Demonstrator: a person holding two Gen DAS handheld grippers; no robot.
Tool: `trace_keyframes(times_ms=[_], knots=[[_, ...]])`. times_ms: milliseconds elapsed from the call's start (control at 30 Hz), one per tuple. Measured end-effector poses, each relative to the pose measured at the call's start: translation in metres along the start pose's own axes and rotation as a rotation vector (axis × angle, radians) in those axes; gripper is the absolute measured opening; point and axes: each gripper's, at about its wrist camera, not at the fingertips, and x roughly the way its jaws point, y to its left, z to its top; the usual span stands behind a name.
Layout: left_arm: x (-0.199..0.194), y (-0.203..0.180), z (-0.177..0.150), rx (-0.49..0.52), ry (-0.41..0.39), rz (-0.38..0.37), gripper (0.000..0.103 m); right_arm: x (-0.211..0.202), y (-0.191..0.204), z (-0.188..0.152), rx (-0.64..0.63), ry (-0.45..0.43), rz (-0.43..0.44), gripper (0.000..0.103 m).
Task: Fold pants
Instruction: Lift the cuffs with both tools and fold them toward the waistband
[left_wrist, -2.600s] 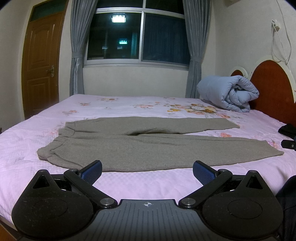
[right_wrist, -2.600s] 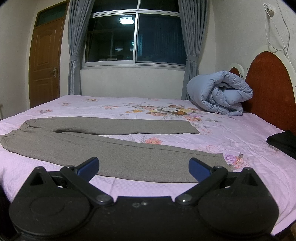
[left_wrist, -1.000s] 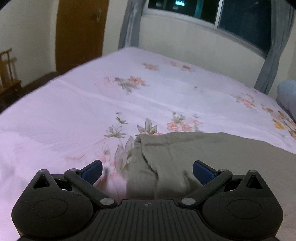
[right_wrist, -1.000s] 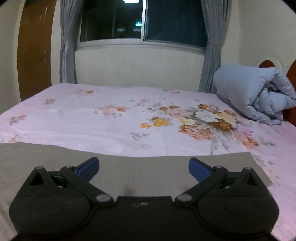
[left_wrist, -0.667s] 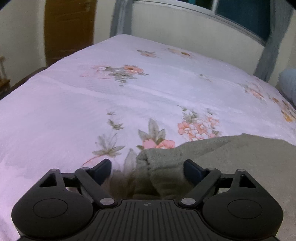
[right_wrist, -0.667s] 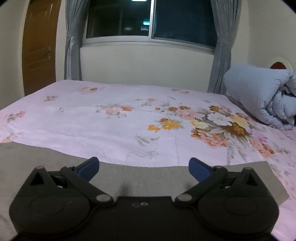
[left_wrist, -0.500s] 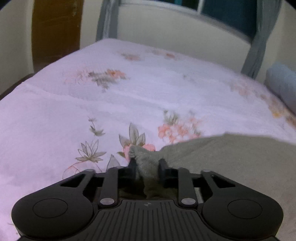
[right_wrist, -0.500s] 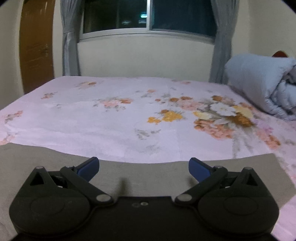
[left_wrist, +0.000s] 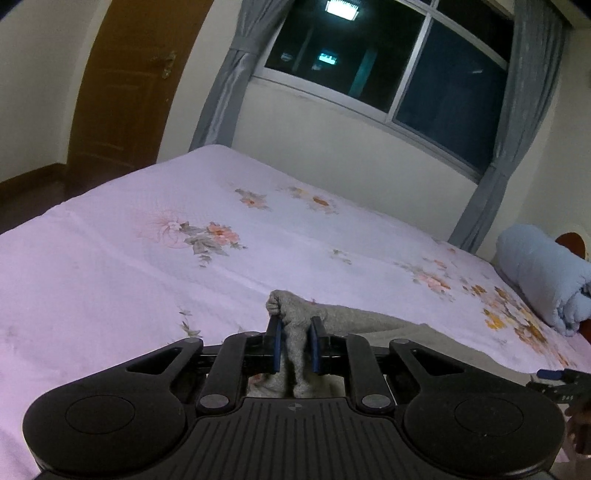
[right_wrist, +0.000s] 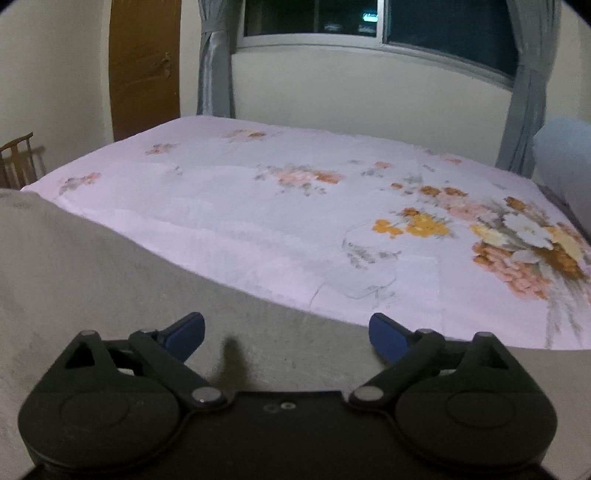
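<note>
Left gripper jaws now clamped on lifted pants corner.

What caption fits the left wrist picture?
Left gripper pinching a bunched corner of grey knit pants above the pink floral bedsheet.

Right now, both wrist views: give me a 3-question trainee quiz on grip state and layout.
1. True or false: the left gripper is shut on the pants.
2. Multiple choice: the right gripper is
A. shut on a pants leg
B. open over the pants
C. holding the duvet
3. Fill in: the rolled blue duvet lies at the ____ side of the bed in the left wrist view.

Key:
1. True. A bunch of grey fabric is pinched between its blue pads.
2. B. Its pads stand wide apart, with grey fabric below and nothing between them.
3. Right, near the headboard.
</note>
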Motion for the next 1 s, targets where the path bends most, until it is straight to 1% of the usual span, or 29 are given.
trace_keyframes(times_ms=[133, 200, 333, 367, 433, 467, 500, 533, 567, 700, 800, 900, 1000], knots=[[-0.002, -0.005, -0.002, -0.004, 0.003, 0.017, 0.015, 0.010, 0.000, 0.003, -0.056, 0.017, 0.043, 0.079], [-0.004, -0.006, -0.001, 0.000, 0.004, 0.019, 0.015, 0.017, 0.000, 0.009, -0.134, 0.032, 0.082, 0.079], [-0.009, -0.007, 0.005, 0.003, 0.002, 0.017, 0.015, 0.034, -0.006, 0.018, -0.215, 0.088, 0.171, 0.075], [-0.011, -0.008, 0.006, 0.005, 0.000, 0.014, 0.015, 0.037, -0.009, 0.019, -0.215, 0.099, 0.203, 0.068], [-0.011, -0.010, 0.010, 0.012, 0.002, 0.012, 0.015, 0.040, -0.013, 0.019, -0.221, 0.111, 0.252, 0.061], [-0.012, -0.012, 0.011, 0.013, 0.003, 0.011, 0.015, 0.041, -0.015, 0.019, -0.223, 0.121, 0.280, 0.045], [-0.012, -0.013, 0.012, 0.015, 0.004, 0.013, 0.015, 0.040, -0.016, 0.019, -0.225, 0.130, 0.295, 0.019], [-0.011, -0.014, 0.013, 0.018, 0.008, 0.017, 0.015, 0.038, -0.017, 0.018, -0.230, 0.125, 0.299, 0.005], [-0.011, -0.015, 0.013, 0.019, 0.011, 0.020, 0.015, 0.034, -0.018, 0.017, -0.232, 0.115, 0.306, 0.000], [-0.012, -0.009, 0.010, 0.004, 0.012, 0.008, 0.015, 0.006, -0.017, 0.016, -0.250, 0.076, 0.315, 0.000], [-0.023, -0.004, 0.007, -0.012, -0.002, -0.017, 0.015, -0.028, -0.013, 0.018, -0.274, 0.045, 0.312, 0.000], [-0.049, 0.007, 0.000, -0.040, -0.032, -0.078, 0.015, -0.073, -0.004, 0.019, -0.321, 0.016, 0.303, 0.000], [-0.084, 0.021, -0.019, -0.060, -0.051, -0.131, 0.015, -0.131, 0.016, 0.009, -0.383, -0.004, 0.293, 0.000]])
